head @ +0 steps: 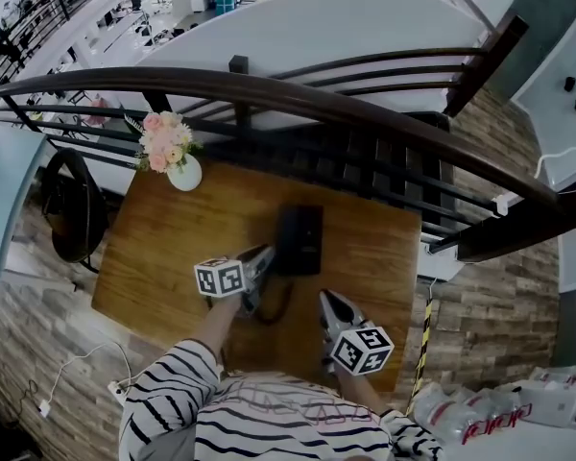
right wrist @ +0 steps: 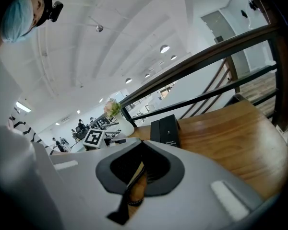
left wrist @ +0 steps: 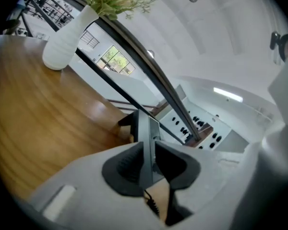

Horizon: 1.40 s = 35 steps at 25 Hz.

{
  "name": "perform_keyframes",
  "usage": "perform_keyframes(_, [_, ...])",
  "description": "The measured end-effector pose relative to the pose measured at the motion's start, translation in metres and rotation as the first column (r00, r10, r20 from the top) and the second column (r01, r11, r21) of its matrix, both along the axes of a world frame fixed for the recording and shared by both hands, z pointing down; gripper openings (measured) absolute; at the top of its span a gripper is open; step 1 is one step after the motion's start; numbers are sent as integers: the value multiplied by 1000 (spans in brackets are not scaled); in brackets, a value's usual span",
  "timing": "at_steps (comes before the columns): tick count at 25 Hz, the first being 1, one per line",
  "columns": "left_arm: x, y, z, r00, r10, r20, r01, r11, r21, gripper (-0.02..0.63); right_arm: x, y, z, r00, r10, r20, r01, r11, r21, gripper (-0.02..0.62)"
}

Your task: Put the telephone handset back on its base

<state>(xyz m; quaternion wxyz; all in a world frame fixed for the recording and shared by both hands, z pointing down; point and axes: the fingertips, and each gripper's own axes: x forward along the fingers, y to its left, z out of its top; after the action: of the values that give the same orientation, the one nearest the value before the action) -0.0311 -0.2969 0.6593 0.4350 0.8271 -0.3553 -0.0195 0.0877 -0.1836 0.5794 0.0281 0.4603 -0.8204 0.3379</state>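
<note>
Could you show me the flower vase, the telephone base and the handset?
White vase of pink flowers [head: 184, 174]: head view, its white belly.
Black rectangular telephone base [right wrist: 170, 130]: right gripper view, its top face.
Dark slim telephone handset [left wrist: 146, 143]: left gripper view, its narrow edge facing the camera.

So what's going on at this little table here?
A person in a striped top holds a two-jaw gripper in each hand over a wooden table. The left gripper has its jaws clamped on the telephone handset, right at the left side of its base; whether it is seated there I can't tell. The right gripper hangs nearby, jaws shut and empty, the coiled cord beneath it.
</note>
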Motion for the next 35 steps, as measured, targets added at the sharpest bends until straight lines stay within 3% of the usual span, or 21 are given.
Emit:
perform_keyframes(16, [-46,123,-97,995,99,25,-102,973,205,2,-47,78,-35,997,78,-19,-76,994,80,0])
perform_keyframes(35, [-81,252,-141,978,202,47,-207,937,281,0,-84,168,-50,988,146,-46,-139,981,134,0])
